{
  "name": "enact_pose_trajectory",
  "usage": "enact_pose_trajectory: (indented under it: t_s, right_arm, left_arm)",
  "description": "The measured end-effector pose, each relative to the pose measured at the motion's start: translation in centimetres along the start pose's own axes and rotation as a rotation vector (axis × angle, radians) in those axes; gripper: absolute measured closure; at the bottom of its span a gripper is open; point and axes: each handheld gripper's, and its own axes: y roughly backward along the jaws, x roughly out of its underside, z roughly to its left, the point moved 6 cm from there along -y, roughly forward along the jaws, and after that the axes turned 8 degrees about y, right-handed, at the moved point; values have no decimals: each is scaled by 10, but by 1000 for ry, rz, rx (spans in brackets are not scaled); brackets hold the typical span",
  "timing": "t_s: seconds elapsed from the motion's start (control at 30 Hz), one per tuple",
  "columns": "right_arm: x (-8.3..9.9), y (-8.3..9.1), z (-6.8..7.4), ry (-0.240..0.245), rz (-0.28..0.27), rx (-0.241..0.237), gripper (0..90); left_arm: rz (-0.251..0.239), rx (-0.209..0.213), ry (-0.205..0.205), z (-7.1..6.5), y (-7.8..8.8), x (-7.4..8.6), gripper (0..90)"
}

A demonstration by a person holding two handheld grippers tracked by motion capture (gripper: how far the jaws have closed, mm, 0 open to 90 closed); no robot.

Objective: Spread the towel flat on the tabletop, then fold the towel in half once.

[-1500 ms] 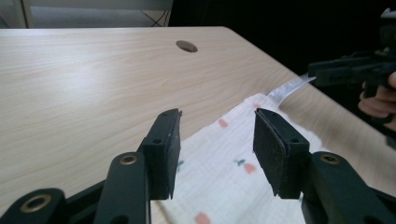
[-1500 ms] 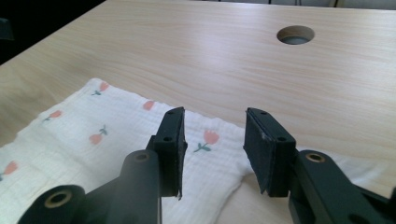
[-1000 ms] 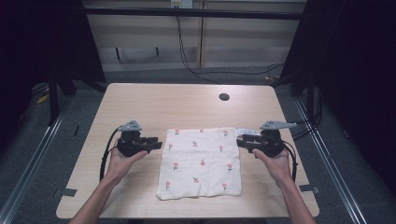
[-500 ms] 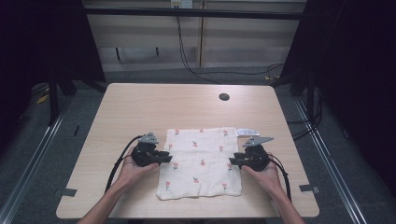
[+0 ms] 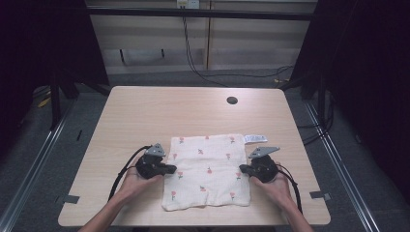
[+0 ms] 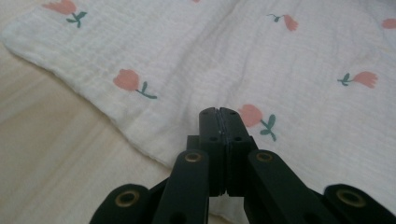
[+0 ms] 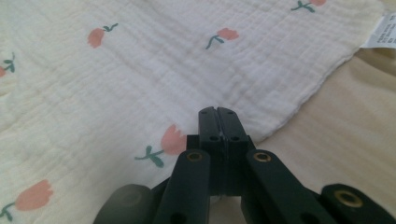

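Both grippers closed at the side edges of one floral muslin cloth (image 5: 208, 170), flat on the near half of the table (image 5: 145, 111).
Left gripper (image 5: 169, 169) and right gripper (image 5: 243, 170): jaws just closed, pressed tight together; whether cloth is pinched, can't tell. Best to lift both evenly, keep the edges level. Count: 1 cloth, 2 grippers, 1 care label (image 5: 255, 138).

a cream, crinkled muslin cloth with printed pink tulips (image 5: 207, 170) lies soft and matt on a pale wood-grain bench (image 5: 145, 116) with a smooth, low-sheen top. the matt black plastic left gripper (image 6: 218, 112) carries dull brass-coloured rivets; a white woven label (image 5: 255, 139) sits at the cloth's corner.
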Motion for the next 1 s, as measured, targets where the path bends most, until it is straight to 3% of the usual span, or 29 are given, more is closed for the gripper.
enact_pose_trajectory:
  t_s: [0.17, 0.2, 0.23, 0.33, 0.4, 0.57, 0.77, 0.87, 1.0]
  right_arm:
    - [7, 10, 12, 0, 38, -44, 900]
    - [8, 11, 13, -17, 33, -57, 867]
    - [7, 13, 11, -10, 29, -41, 800]
    - [-3, 24, -1, -66, -75, -41, 738]
    - [-8, 29, -8, -79, -112, -25, 723]
    - [-12, 27, -19, -76, -116, -4, 667]
    - [-19, 33, -38, -110, -147, 37, 641]
    - [-23, 33, -50, -115, -152, 58, 659]
    - [-33, 23, -70, -138, -168, 50, 668]
  left_arm:
    - [-4, 21, 19, -3, 9, 10, 839]
    - [-13, 23, 27, -4, 10, 10, 789]
    - [-21, 20, 28, -5, 10, 8, 728]
    - [-50, 34, 24, -8, 16, 0, 645]
    - [-87, 37, 34, -6, 21, -4, 612]
    - [-131, -14, 110, 13, 33, -9, 550]
    - [-171, -56, 160, 28, 40, -19, 546]
    - [-156, -71, 146, 35, 38, -22, 579]
    - [-147, -78, 185, 51, 31, -29, 618]
